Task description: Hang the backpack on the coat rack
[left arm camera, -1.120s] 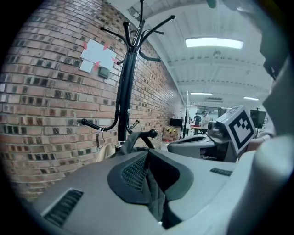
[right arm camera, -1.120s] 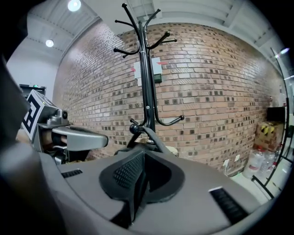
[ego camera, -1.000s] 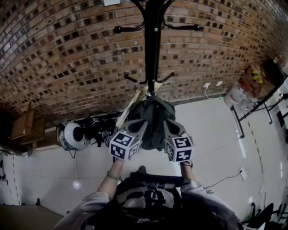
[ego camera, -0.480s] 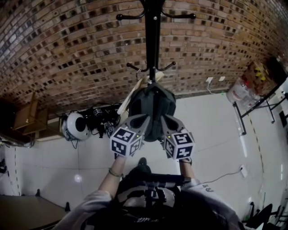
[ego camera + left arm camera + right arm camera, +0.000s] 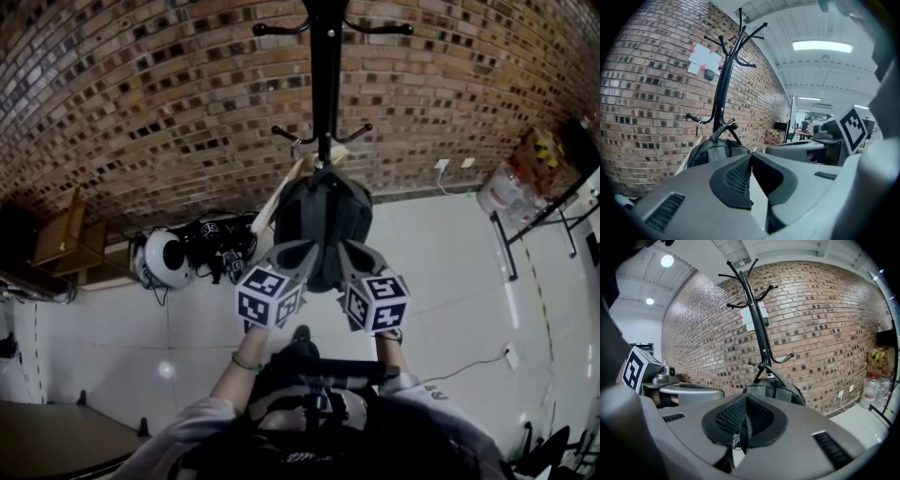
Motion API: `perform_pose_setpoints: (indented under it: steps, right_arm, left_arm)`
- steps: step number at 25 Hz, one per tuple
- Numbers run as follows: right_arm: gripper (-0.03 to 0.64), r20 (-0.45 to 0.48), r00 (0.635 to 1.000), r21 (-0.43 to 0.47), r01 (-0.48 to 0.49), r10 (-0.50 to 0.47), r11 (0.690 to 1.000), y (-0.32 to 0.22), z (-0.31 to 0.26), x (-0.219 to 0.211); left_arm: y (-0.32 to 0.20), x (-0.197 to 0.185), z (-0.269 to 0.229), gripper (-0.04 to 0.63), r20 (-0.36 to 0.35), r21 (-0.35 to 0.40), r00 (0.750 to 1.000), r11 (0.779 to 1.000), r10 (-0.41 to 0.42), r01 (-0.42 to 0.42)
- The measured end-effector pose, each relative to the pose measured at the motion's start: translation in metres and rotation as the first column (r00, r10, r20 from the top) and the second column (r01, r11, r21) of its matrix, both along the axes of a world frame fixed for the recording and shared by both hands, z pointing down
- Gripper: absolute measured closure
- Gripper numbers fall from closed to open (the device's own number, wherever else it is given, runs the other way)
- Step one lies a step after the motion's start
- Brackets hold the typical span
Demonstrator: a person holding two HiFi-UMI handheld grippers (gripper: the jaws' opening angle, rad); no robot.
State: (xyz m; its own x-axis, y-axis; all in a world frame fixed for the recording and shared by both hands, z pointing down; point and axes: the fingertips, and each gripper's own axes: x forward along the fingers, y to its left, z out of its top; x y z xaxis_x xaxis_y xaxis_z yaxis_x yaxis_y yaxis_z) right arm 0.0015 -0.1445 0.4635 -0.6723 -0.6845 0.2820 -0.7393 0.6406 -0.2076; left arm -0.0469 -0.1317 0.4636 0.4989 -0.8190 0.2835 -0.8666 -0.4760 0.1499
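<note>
The dark grey backpack [image 5: 323,220] hangs by its top loop from a low hook of the black coat rack [image 5: 326,75], against the brick wall. Both gripper views show the backpack [image 5: 715,150] [image 5: 776,390] a short way ahead on the coat rack [image 5: 724,84] [image 5: 757,319]. My left gripper [image 5: 305,251] and right gripper [image 5: 349,248] sit side by side in front of its lower part, apart from it. The left gripper [image 5: 749,157] is shut with nothing between its pads. The right gripper [image 5: 745,399] is shut too; a thin dark strip shows below its seam, unclear what.
A beige cloth [image 5: 286,187] hangs behind the backpack. A white round helmet-like thing [image 5: 164,258] and cables [image 5: 216,239] lie on the floor at the left by the wall. A black table frame [image 5: 544,216], water jugs [image 5: 497,192] and a cardboard box [image 5: 534,155] stand at the right.
Both grippers have drawn back a little from the hanging backpack, staying side by side. The backpack stays on its hook and both pairs of jaws stay shut.
</note>
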Motion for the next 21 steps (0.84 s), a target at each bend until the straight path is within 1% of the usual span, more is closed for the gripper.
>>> perform_pose_setpoints:
  steps: [9,21]
  right_arm:
    - [0.609,-0.002,1.000,-0.019,0.009,-0.009,1.000,0.008,0.003,-0.006]
    - [0.607,-0.005,1.000,-0.018,0.010,-0.010,1.000,0.013,0.011,-0.007]
  left_arm:
    - [0.005,0.004,0.004,0.591,-0.009,-0.014,1.000,1.000,0.006,-0.006]
    - [0.010,0.003,0.011,0.591,-0.009,-0.013,1.000,1.000,-0.005,0.004]
